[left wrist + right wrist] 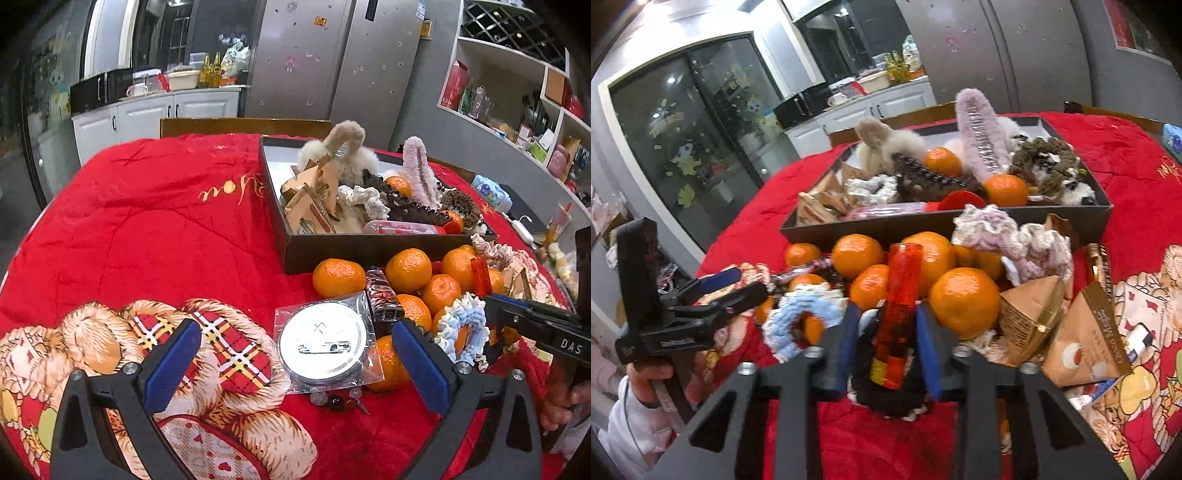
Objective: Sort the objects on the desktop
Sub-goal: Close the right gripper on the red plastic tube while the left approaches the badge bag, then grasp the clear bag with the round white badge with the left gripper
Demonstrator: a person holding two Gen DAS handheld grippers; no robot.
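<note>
My right gripper (886,332) is shut on a translucent red-orange tube (895,314) and holds it above a dark scrunchie (890,395); the tube also shows in the left wrist view (480,278). My left gripper (295,354) is open, its fingers either side of a round silver tin in a clear bag (321,349). A pile of mandarins (408,267) and a blue-white scrunchie (463,328) lie in front of a black box (362,251) that holds hair clips, scrunchies, snack packets and mandarins.
The red quilted cloth (147,221) covers the table. Tan snack packets (1086,332) and a pink-white scrunchie (1008,236) lie to the right of the pile. A patterned lighter (382,295) and beads (336,398) lie by the tin. Kitchen counter and fridge stand behind.
</note>
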